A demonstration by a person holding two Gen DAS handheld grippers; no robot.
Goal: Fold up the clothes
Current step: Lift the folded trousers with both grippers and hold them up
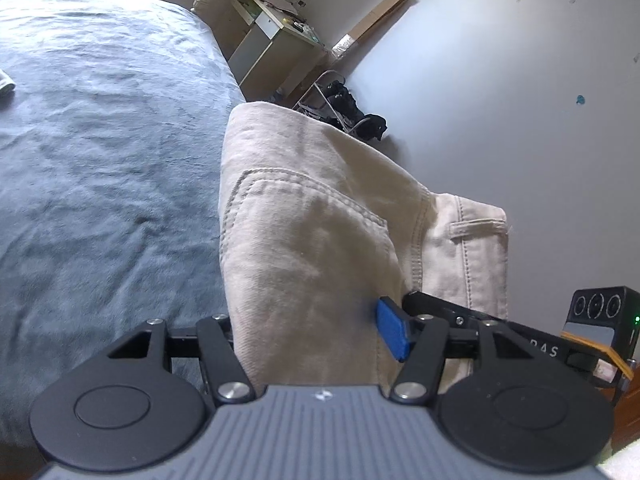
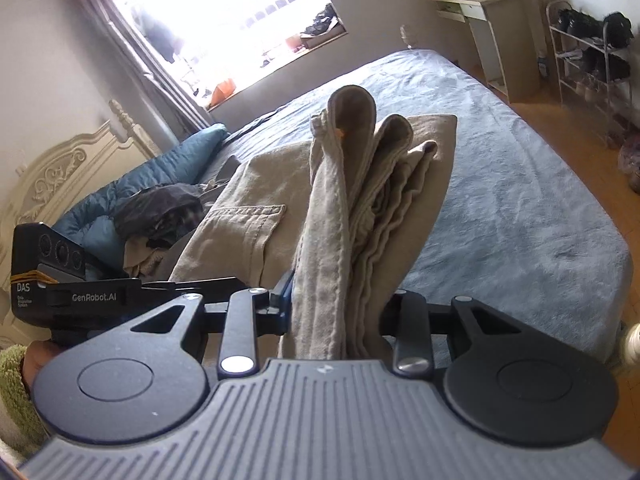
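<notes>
The left gripper points forward and down, its fingers spread around a thick fold of trousers, the blue pad of one finger lying against the cloth. The right gripper points forward and down too, its fingers clamped on a bunched stack of cloth layers. A hand shows under the left gripper's body.

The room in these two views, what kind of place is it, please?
Most likely a bedroom in a home. A wide bed with a blue cover fills the middle, a carved cream headboard stands at its end, and a shoe rack stands by the wall.
</notes>
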